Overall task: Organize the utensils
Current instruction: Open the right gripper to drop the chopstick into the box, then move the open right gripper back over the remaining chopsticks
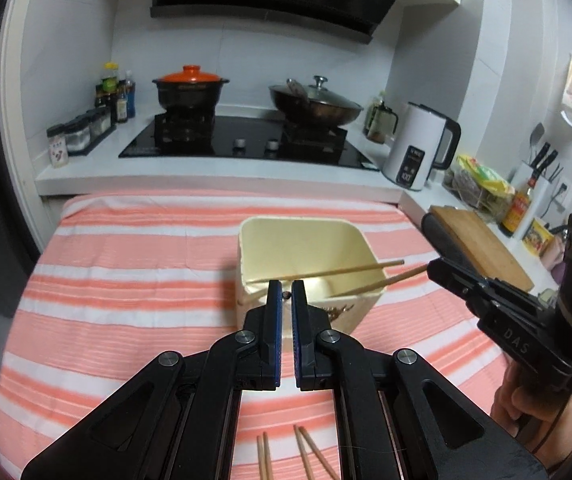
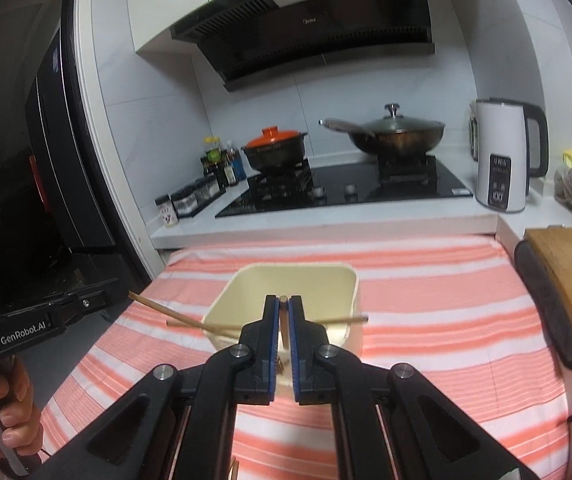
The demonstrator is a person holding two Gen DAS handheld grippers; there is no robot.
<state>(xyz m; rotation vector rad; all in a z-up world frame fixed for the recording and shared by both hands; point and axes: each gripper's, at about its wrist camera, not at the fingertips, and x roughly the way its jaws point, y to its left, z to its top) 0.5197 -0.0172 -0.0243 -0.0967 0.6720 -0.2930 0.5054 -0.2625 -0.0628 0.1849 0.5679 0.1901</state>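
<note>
A cream square container (image 1: 306,248) (image 2: 286,292) stands on the pink striped cloth. My left gripper (image 1: 287,294) is shut on a wooden chopstick whose end shows between the pads; in the right wrist view that chopstick (image 2: 174,314) runs from the left gripper into the container. My right gripper (image 2: 284,304) is shut on another chopstick (image 2: 284,328); in the left wrist view it (image 1: 382,282) reaches from the right gripper (image 1: 432,270) over the container's rim. A third chopstick (image 1: 346,270) lies across the container. Several loose chopsticks (image 1: 306,456) lie on the cloth below my left gripper.
Behind the cloth is a counter with a black hob (image 1: 246,140), an orange-lidded pot (image 1: 190,88), a wok (image 1: 314,106) and a white kettle (image 1: 418,144). A wooden cutting board (image 2: 570,280) lies at the right. Spice jars (image 1: 78,132) stand at left.
</note>
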